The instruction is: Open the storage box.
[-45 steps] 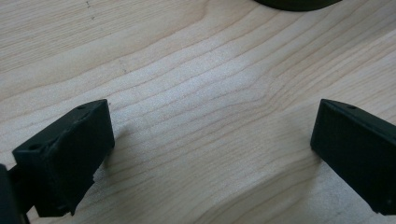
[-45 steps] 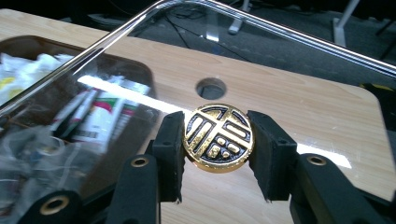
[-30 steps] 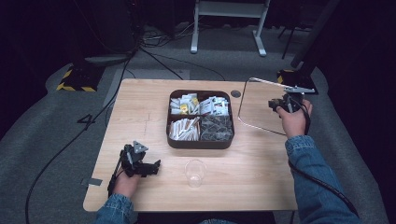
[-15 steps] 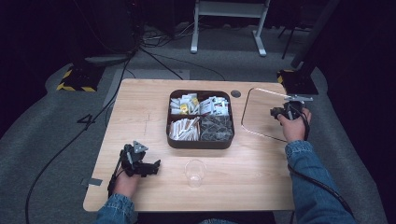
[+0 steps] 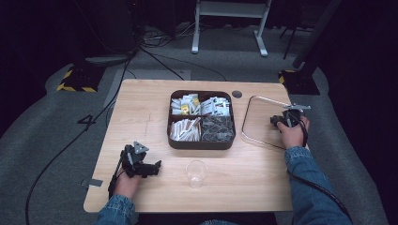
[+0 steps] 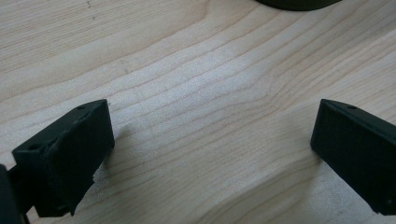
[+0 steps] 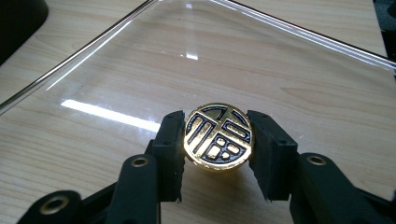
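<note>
A: Please start from the left. How much room is there at the table (image 5: 141, 108) edge?

B: The left gripper (image 5: 149, 168) rests on the wood near the front left corner, close to the front edge. Its jaws stand wide apart, and in the left gripper view there is just bare wood grain between them. It holds nothing. The wood behind it, up to the far edge, is free.

A: And to its right?

B: A clear plastic cup (image 5: 195, 173) stands upright near the front edge, apart from the gripper. I cannot tell if something is inside. Behind it is the dark tray (image 5: 201, 144) with four compartments. The two far compartments hold small packets, white and some yellow. The near left one holds pale paper sachets, the near right one dark grey packets.

A: What is beside the tray?

B: A small dark round disc (image 5: 237, 93) lies on the wood just by the far right corner of the tray. Further right lies the clear lid (image 5: 260, 117), flat or nearly flat on the table, just beside the tray, and its right side is close to the right table edge.

A: The right gripper?

B: The right gripper (image 7: 217, 154) is clenched on the gold knob (image 7: 218, 136) of the lid, one pad on each side of it.
</note>
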Motion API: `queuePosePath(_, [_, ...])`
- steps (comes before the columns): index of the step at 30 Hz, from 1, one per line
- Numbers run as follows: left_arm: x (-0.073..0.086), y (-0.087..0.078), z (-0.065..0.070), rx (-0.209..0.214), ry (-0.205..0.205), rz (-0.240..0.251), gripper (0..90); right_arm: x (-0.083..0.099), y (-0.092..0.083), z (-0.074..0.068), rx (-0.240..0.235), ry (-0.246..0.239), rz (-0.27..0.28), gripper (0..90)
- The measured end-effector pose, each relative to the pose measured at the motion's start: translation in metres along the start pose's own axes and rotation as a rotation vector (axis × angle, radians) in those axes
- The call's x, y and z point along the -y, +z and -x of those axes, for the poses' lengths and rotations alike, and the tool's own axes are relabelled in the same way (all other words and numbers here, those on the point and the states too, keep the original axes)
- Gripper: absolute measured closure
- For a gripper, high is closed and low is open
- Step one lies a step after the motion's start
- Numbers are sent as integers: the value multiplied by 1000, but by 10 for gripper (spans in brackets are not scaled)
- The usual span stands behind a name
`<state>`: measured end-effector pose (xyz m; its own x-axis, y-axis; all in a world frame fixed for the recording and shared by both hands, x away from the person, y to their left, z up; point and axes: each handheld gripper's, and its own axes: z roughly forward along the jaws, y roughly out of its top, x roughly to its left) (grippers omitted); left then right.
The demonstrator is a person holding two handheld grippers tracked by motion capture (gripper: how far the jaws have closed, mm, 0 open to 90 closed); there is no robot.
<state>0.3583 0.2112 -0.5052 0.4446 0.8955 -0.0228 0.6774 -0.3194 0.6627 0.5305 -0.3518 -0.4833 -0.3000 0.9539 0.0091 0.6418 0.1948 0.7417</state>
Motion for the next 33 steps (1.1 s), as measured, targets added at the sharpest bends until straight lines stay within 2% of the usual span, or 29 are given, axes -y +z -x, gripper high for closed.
queuePosePath(5, [0, 0, 0, 0, 0, 1, 0, 5, 3, 0, -3, -1, -11, 585])
queuePosePath(15, [0, 0, 0, 0, 0, 0, 0, 8, 4, -2, 10, -13, 2, 580])
queuePosePath(18, [0, 0, 0, 0, 0, 1, 0, 8, 4, -2, 13, -17, -1, 547])
queuePosePath(21, [0, 0, 0, 1, 0, 0, 0, 8, 3, -1, 12, -11, 8, 489])
queuePosePath(26, [0, 0, 0, 0, 0, 0, 0, 8, 1, 0, 21, 31, 22, 415])
queuePosePath(33, [0, 0, 0, 0, 0, 0, 0, 5, -8, 0, 21, 53, 42, 404])
